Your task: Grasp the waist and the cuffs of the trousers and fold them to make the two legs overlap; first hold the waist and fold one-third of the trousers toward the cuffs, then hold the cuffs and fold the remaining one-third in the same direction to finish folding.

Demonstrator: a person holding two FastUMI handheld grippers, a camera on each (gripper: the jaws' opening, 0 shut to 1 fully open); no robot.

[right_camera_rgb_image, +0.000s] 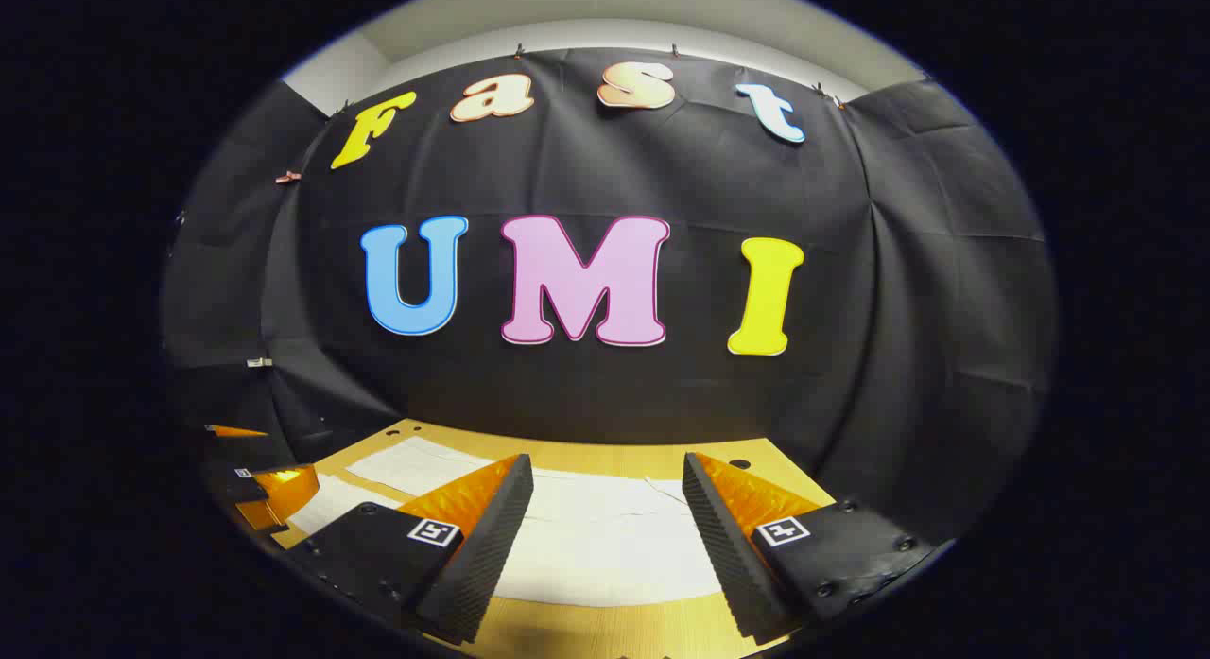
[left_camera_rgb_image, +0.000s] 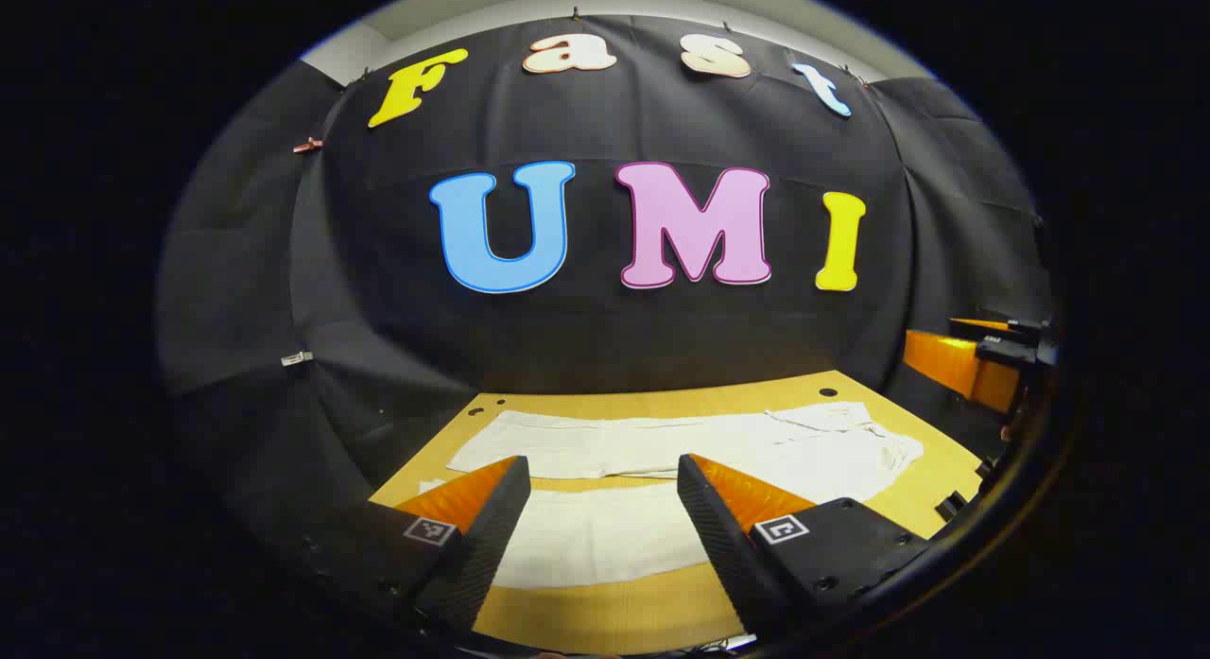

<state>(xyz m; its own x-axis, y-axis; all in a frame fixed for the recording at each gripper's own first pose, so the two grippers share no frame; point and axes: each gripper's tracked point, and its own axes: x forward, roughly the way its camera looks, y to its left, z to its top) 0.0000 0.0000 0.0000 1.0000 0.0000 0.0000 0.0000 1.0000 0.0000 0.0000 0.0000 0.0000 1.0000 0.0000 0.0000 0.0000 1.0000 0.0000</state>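
Table [left_camera_rgb_image: 652, 602], left gripper view: trousers [left_camera_rgb_image: 662, 451] lie flat, long axis crosswise ahead of your left gripper [left_camera_rgb_image: 603, 508], jaws apart, empty. Right gripper view: your right gripper [right_camera_rgb_image: 607, 517], also apart, hovers equally near them.

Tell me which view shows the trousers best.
The left gripper view: the trousers lie flat on the table, both legs and the waist end visible. The right gripper view shows just part of them, seen between the open fingers, with the far ends cut off.
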